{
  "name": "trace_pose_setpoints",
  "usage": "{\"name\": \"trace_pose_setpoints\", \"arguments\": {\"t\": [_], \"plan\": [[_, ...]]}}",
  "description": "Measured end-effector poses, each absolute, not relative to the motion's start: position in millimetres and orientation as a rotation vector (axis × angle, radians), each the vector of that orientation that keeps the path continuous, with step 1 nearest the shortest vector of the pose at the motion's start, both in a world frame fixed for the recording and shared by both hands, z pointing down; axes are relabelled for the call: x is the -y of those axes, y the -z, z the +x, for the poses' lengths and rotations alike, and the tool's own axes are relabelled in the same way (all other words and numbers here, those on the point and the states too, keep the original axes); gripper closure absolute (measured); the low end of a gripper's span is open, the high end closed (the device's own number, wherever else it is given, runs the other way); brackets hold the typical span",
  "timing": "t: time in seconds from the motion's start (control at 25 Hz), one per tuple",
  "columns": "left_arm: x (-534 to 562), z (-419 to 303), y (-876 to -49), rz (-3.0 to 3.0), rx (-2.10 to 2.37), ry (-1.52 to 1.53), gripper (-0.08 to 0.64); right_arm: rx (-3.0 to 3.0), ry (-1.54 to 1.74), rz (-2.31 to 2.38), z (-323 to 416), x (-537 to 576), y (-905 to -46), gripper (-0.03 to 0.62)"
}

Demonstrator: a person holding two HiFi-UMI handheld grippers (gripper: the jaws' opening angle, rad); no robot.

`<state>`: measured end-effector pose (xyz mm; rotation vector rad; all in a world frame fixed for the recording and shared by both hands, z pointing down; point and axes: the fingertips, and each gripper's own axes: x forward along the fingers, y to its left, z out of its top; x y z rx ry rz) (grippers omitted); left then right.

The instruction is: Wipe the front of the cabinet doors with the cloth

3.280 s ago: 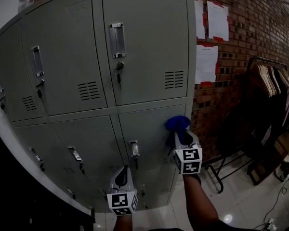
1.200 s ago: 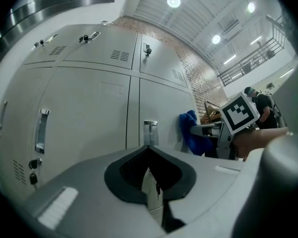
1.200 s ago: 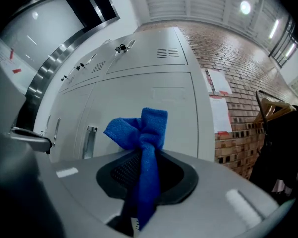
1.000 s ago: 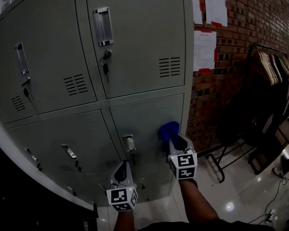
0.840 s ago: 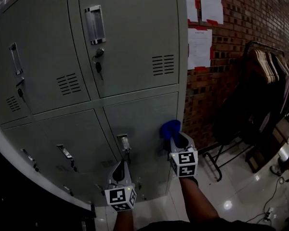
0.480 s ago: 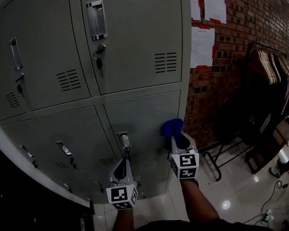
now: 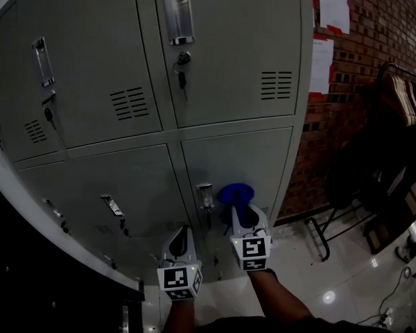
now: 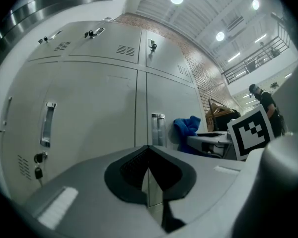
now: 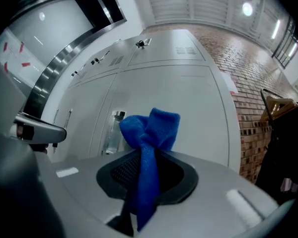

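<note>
Right gripper (image 7: 243,215) clamped on blue cloth (image 7: 236,193), bunched just ahead of its tips near the shut lower cabinet door (image 7: 253,159). Left gripper (image 7: 182,234) closed, empty, just left of it.

The left gripper (image 8: 148,157), jaws together and empty, faces the grey cabinet doors (image 8: 94,103), the blue cloth (image 8: 187,128) at the right gripper (image 8: 202,139) tip nearby.

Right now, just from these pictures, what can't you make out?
Head view: whether the blue cloth in the right gripper touches the lower door; the cloth covers that spot.
Head view: print on the papers on the brick wall, too small, top sheet cut by the edge.
Head view: the hanging clothes at right, too dark to tell apart.
</note>
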<state>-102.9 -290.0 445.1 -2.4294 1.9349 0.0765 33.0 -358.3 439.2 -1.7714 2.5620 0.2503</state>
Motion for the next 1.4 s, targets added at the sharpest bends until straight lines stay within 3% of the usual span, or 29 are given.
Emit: {"name": "trace_pose_setpoints", "arguments": {"t": [0.28,0.76,1.4], "plan": [[287.0,-142.3,-453.4,-2.409,-1.983,-0.042,0.551,-2.64,-0.223,-1.742,-5.1,348.3,-469.1,0.517],[289.0,-142.4,-459.8,-2.444,-1.956,-0.023,0.551,-2.676,-0.253,-1.769,-17.5,357.1,-474.7,0.518],[299.5,-87.2,-458.5,-2.446,-1.957,-0.062,0.551,-2.563,-0.192,-1.95,94.7,375.2,-480.0,0.523]]}}
